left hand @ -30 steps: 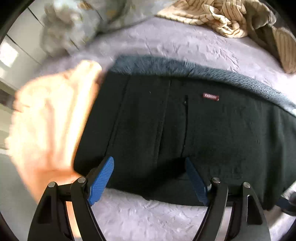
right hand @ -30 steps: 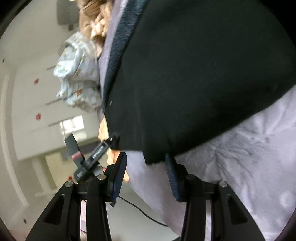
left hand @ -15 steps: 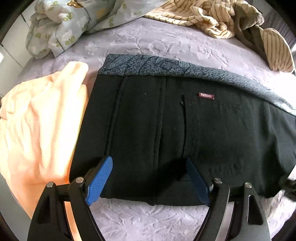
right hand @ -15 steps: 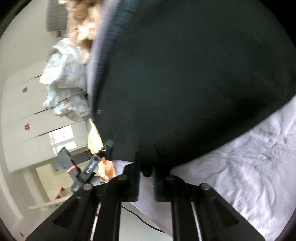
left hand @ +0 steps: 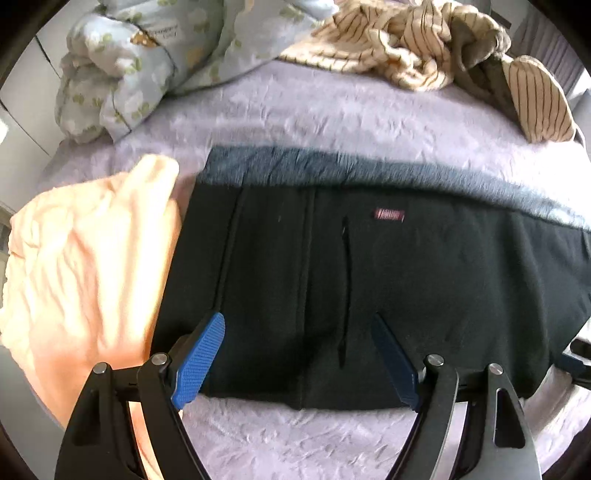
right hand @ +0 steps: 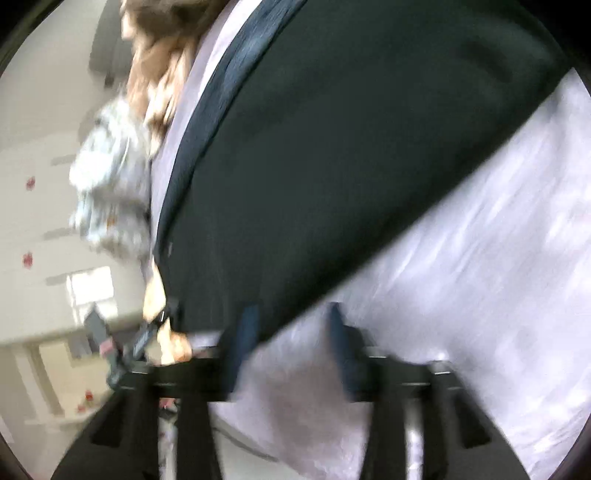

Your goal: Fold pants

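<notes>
folded black pants (left hand: 369, 288) lie flat on your textured lilac bedspread (left hand: 332, 110).
your left gripper (left hand: 299, 354) gapes above them; your right gripper (right hand: 291, 332), just opening, holds nothing.

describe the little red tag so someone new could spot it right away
Start at the lavender bedspread and find the black pants lying flat across it. Just below their grey-blue waistband sits the small red tag, the only red mark on the dark cloth.

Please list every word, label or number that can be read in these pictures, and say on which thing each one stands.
Small red tag on the black pants: white letters, too blurred to read.
Print on the floral bedding: dark writing, too small to read.
Right wrist view: blurred, nothing readable.
</notes>
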`<state>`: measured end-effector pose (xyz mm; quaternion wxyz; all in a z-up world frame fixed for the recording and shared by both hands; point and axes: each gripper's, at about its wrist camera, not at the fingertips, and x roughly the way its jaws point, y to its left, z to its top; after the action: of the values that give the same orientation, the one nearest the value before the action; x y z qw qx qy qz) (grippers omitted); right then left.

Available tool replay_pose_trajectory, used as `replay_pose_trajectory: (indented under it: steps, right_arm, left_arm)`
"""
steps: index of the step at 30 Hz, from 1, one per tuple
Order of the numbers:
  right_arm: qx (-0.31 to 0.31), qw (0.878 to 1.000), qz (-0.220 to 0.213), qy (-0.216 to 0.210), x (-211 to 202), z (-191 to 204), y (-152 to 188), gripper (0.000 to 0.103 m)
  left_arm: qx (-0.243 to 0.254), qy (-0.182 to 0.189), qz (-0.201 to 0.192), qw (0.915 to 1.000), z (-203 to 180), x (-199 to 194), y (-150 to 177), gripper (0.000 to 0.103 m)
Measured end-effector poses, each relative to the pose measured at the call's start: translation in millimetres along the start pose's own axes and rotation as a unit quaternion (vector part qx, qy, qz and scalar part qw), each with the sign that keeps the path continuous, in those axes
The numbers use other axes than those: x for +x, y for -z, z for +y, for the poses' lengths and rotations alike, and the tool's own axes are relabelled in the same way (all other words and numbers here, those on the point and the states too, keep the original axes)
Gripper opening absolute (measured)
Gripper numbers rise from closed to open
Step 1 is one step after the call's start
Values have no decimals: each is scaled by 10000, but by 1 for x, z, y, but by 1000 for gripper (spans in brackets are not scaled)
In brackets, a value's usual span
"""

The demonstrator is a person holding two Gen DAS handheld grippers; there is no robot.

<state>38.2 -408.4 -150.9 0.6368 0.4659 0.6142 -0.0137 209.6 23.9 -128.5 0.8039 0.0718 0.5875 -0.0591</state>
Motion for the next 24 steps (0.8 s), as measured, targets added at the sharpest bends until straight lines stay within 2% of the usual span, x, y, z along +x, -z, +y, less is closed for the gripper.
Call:
replay_pose_trajectory:
  steps: [2,3,4,7,8,9,10,12,13,14,16,18,20,21,22,24]
  right_arm:
    - [219,9997,35,-49,5,-7,-13,55]
    - [367,9993,99,18,12,-11,-18,45]
    - [411,9991,114,13,16,-10,-20,21]
    - [222,9996,-73,-150,4,0,-19,16]
    - [95,9999,-90,-39,3,-3,-15,16]
    - [181,9998,-7,100,7,-14,-12,16]
    - [343,9994,30,72,9,-23,-10,14]
    - [587,9982,115,-81,8,-26,-11,17]
    - [449,9988,163,56,3,-20,-12,24]
    - [139,9993,269,227,-5,-6,-12,24]
    - [-386,9984,356,222,-14,19,-11,24]
    - [-1101,9932,255,264,-19,57,-18,24]
    - [-1595,9864,221,334,-6,92,-31,31]
    - [-1858,9814,221,420,8,113,-40,40]
    - [-2052,9772,237,496,21,126,-46,43]
    - [-2411,9682,313,591,56,152,-58,43]
  left_arm:
    - [-112,-67,78,9999,-1,9,-5,83]
    - [-124,-120,127,9998,1,13,-6,83]
    - [-133,-198,176,9996,1,17,-4,83]
    - [-19,-216,82,9997,6,22,5,85]
    - [55,-278,79,9996,9,27,10,96]
    - [75,-311,160,9994,12,34,14,103]
    - [39,-268,208,9994,17,37,16,103]
    - [-22,-297,277,9992,21,33,12,103]
    - [-54,-343,316,9989,22,28,9,103]
    - [-135,-264,300,9991,23,20,4,103]
    - [-281,22,33,9996,25,3,-5,103]
    - [-310,133,-186,9993,22,-5,-18,103]
    - [-336,209,-281,9988,18,-3,-33,103]
    - [-349,165,-298,9988,15,2,-43,103]
    - [-359,34,-308,9989,11,8,-51,103]
    - [-460,-209,-281,9983,11,23,-63,103]
